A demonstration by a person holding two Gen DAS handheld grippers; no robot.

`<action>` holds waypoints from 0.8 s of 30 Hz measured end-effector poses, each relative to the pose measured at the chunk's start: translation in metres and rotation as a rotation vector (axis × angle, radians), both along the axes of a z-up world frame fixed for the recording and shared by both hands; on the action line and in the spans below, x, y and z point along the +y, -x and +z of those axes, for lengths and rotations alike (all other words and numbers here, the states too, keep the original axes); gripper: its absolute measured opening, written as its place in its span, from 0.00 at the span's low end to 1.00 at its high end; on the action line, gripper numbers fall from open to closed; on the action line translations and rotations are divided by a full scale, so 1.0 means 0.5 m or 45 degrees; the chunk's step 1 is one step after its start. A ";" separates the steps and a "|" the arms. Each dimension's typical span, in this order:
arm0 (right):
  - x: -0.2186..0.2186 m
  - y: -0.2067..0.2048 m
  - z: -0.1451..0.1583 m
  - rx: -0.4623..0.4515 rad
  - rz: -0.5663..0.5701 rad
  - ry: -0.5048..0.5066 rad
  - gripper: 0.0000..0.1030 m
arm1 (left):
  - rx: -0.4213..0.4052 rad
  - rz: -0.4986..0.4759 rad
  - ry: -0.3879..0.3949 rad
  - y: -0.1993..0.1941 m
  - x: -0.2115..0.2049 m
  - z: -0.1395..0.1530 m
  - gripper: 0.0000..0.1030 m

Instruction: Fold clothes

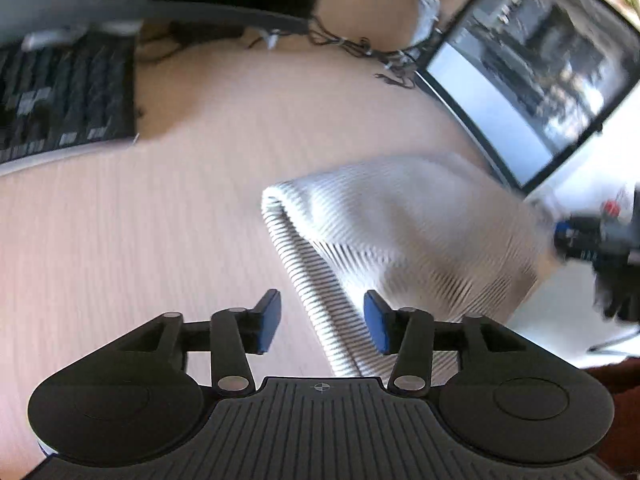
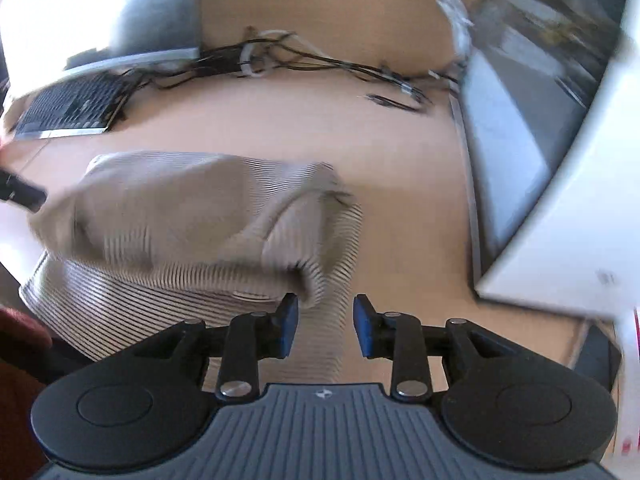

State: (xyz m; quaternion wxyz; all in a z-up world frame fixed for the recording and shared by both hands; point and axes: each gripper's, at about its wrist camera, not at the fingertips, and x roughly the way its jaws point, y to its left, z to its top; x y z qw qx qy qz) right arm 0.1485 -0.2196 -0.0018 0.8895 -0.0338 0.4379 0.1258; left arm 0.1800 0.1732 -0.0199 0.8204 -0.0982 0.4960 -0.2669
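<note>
I've got the striped garment (image 1: 400, 224) lying in a loose heap on the pale wooden table (image 1: 160, 220), one folded edge running down towards my left gripper (image 1: 322, 322). That gripper's blue pads are parted, with the striped edge under the gap but not pinched, as far as I can make out through the blur. My right gripper (image 2: 326, 326) stands narrower, pads also apart, the cloth's rumpled corner just beside the left pad; I read no grip there. Open tabletop stretches to the left of the garment, up to the keyboard (image 1: 64, 96) near the far left edge. On the right the monitor (image 1: 532, 80) crowds close to the cloth. A tangle of cables (image 2: 304, 60) runs along the back, well apart from the garment.
</note>
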 end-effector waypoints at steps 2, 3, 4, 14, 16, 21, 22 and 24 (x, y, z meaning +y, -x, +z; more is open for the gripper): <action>-0.043 0.007 0.010 0.018 -0.106 -0.127 0.37 | 0.059 0.008 0.099 -0.003 0.012 -0.001 0.64; -0.062 0.009 0.014 0.024 -0.161 -0.201 0.43 | 0.087 0.011 0.151 -0.003 0.019 -0.001 0.74; -0.078 0.011 0.017 0.028 -0.218 -0.282 0.49 | 0.108 0.009 0.190 -0.004 0.019 -0.002 0.82; -0.026 -0.072 -0.081 0.169 -0.285 -0.496 0.57 | 0.259 -0.083 0.183 -0.052 -0.106 -0.059 0.87; -0.004 -0.085 -0.105 0.211 -0.272 -0.499 0.57 | 0.266 -0.084 0.147 -0.063 -0.132 -0.068 0.86; 0.052 -0.126 -0.112 0.130 -0.217 -0.420 0.45 | 0.201 0.005 0.110 -0.100 -0.154 -0.068 0.67; 0.055 -0.145 -0.107 0.111 -0.203 -0.424 0.36 | 0.191 0.045 0.104 -0.115 -0.151 -0.067 0.56; 0.057 -0.186 -0.094 0.082 -0.175 -0.446 0.31 | 0.181 0.124 0.090 -0.152 -0.144 -0.065 0.42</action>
